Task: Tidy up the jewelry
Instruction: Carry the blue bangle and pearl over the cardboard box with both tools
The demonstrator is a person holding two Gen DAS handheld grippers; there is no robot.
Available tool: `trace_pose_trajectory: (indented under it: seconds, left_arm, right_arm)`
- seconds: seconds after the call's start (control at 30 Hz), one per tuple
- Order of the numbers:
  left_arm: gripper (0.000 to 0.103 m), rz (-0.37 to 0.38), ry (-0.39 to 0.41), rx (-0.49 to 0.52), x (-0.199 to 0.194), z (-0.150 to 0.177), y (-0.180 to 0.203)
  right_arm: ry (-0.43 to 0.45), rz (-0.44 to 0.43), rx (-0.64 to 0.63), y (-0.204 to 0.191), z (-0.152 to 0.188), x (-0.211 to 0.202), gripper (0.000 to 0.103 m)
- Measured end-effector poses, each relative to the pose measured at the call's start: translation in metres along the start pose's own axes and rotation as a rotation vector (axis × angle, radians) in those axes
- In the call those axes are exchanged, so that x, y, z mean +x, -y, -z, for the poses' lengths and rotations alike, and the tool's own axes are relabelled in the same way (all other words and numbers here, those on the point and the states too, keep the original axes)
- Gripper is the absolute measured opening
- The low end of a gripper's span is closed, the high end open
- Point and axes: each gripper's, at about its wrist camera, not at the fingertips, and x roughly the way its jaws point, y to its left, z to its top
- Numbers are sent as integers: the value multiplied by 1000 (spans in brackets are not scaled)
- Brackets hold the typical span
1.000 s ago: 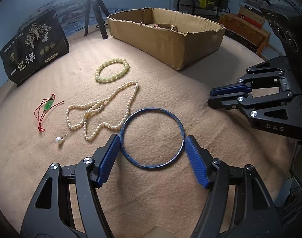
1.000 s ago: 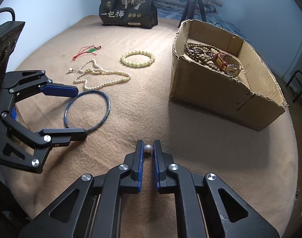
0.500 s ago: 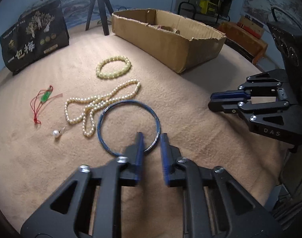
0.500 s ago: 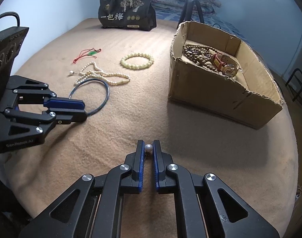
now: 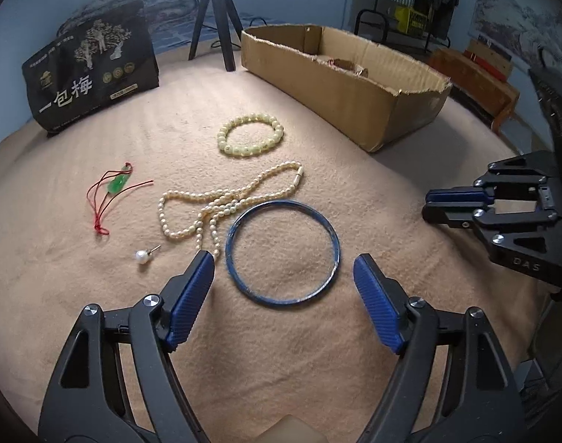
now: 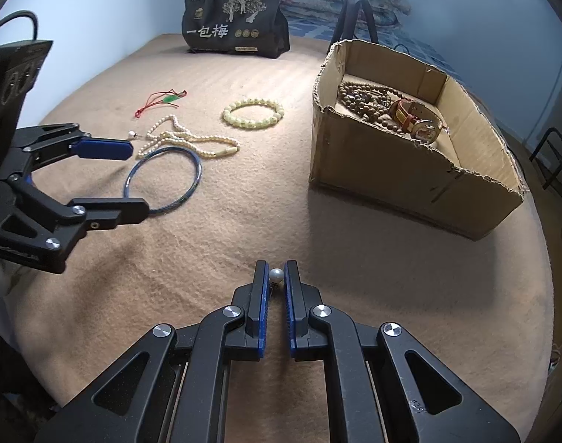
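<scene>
A blue bangle (image 5: 283, 252) lies flat on the tan blanket, just ahead of my left gripper (image 5: 283, 277), which is open and empty with its fingers either side of the ring's near half. Beyond lie a pearl necklace (image 5: 221, 203), a pearl earring (image 5: 143, 257), a pale green bead bracelet (image 5: 249, 135) and a green pendant on red cord (image 5: 117, 185). My right gripper (image 6: 276, 277) is shut on a second pearl earring (image 6: 276, 275), held low above the blanket. The cardboard box (image 6: 410, 170) holds brown beads (image 6: 362, 96) and a watch (image 6: 417, 118).
A black printed bag (image 5: 92, 81) and a tripod (image 5: 214, 18) stand at the back of the blanket. The box (image 5: 340, 85) sits back right in the left wrist view. The right gripper (image 5: 502, 217) shows at the right edge there.
My left gripper closed half a second ago and has now opened wide again around the bangle's near side. The bangle has stayed flat on the blanket. The right gripper has kept its hold.
</scene>
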Motion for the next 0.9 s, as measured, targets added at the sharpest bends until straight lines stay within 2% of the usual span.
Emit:
trace_pose_trajectory:
  seconds: [0.1,0.2,0.33,0.4,0.47,0.7,0.9]
  left_arm:
    - [81,-24,-35,16,11,-2,7]
    - [89,-75,-39,33,19,-3,13]
    - [90,-71,-37,21,22,-3,10]
    - [88,-56,-37,-1,21,-4,6]
    - [74,-49,-33,-24,19,-4,0]
    - [74,-7,-19,-50,7,-2,-4]
    - [74,7,36,-42,-20,-8,-1]
  right_arm:
    - [3,-1,1,2,1,-1,7]
    - [4,1,2,2,1,-1,7]
    - [4,2,5,4,1,-1,7]
    - [5,3,4,4,0,-2,7]
    - [6,4,4,4,0,-3,7]
    - [23,8,3,1,-3,-12,7]
    - [61,6,13,2,-8,-29,7]
